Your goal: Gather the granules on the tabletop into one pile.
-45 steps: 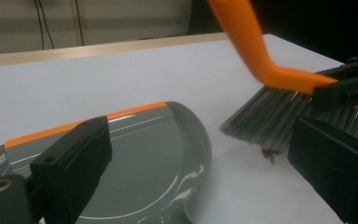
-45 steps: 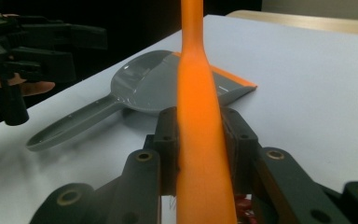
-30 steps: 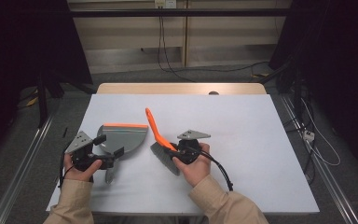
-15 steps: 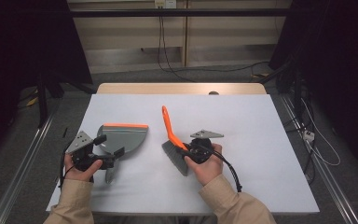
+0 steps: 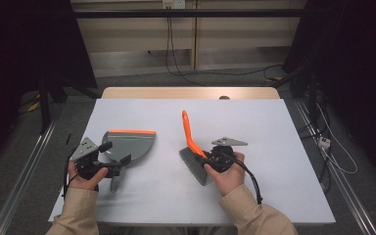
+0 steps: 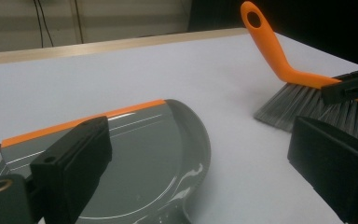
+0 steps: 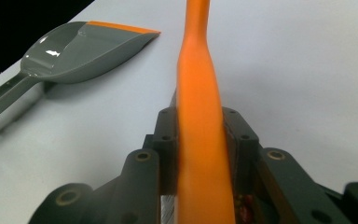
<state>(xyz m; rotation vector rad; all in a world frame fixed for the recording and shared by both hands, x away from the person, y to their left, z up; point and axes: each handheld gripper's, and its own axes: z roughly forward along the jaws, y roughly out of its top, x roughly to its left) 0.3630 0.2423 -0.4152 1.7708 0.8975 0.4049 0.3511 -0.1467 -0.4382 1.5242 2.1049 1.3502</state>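
Observation:
A grey dustpan (image 5: 129,143) with an orange front lip lies flat on the white table, its handle pointing back toward the person. My left gripper (image 5: 115,152) stands open at the pan's near end; in the left gripper view its jaws (image 6: 203,163) are wide apart with the dustpan (image 6: 144,154) ahead, not pressed. My right gripper (image 5: 206,159) is shut on the orange handle of a hand brush (image 5: 190,133), whose grey bristles rest low by the table. The right gripper view has the brush handle (image 7: 199,93) clamped between both jaws and the dustpan (image 7: 74,51) to the left.
The white tabletop (image 5: 274,147) has free room to the right and at the back, ending in a wooden strip (image 5: 191,93). Metal rails run along the floor on both sides, and cables (image 5: 323,142) lie at the right.
My right gripper has carried the brush to the right, away from the dustpan. The left gripper and the dustpan have stayed where they were.

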